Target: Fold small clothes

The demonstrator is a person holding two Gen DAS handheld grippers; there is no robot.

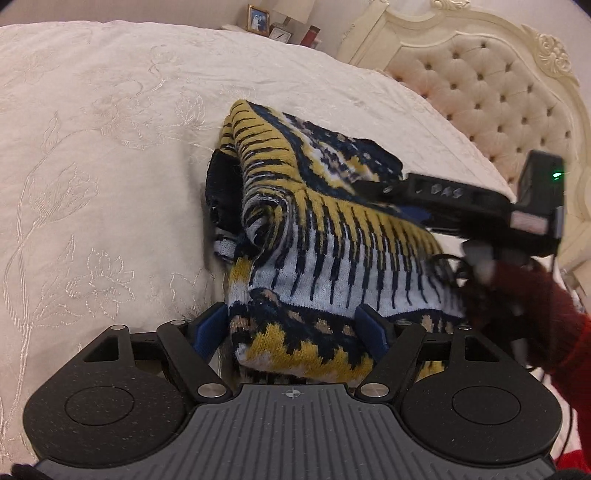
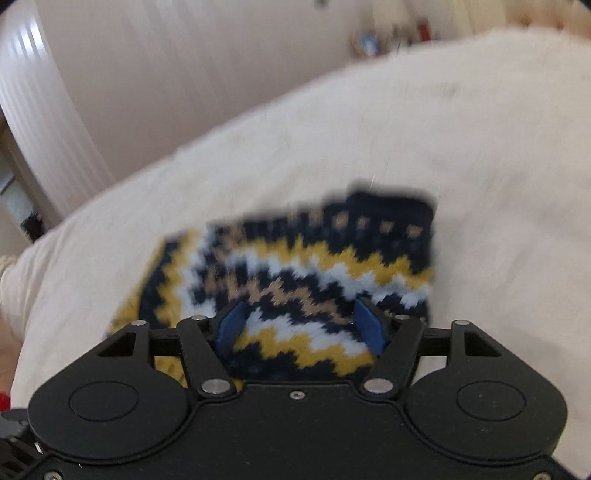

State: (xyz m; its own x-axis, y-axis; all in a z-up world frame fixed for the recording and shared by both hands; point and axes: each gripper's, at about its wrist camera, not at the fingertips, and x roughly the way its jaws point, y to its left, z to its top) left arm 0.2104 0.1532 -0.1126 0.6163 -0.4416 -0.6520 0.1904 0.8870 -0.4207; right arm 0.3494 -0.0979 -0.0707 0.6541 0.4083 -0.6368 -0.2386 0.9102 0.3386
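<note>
A small knit sweater (image 1: 314, 236) in navy, yellow and white lies bunched and partly folded on a cream bedspread (image 1: 92, 166). My left gripper (image 1: 299, 328) is open, its blue pads on either side of the sweater's near edge. The right gripper (image 1: 480, 206) reaches in from the right over the sweater, held by a hand in a dark red sleeve. In the blurred right wrist view, the right gripper (image 2: 299, 325) is open with the sweater (image 2: 314, 266) lying between and beyond its blue pads.
A tufted cream headboard (image 1: 480, 92) stands at the back right. A nightstand with a framed photo (image 1: 258, 20) and small items is behind the bed. A wall and curtain (image 2: 55, 92) lie past the bed's edge.
</note>
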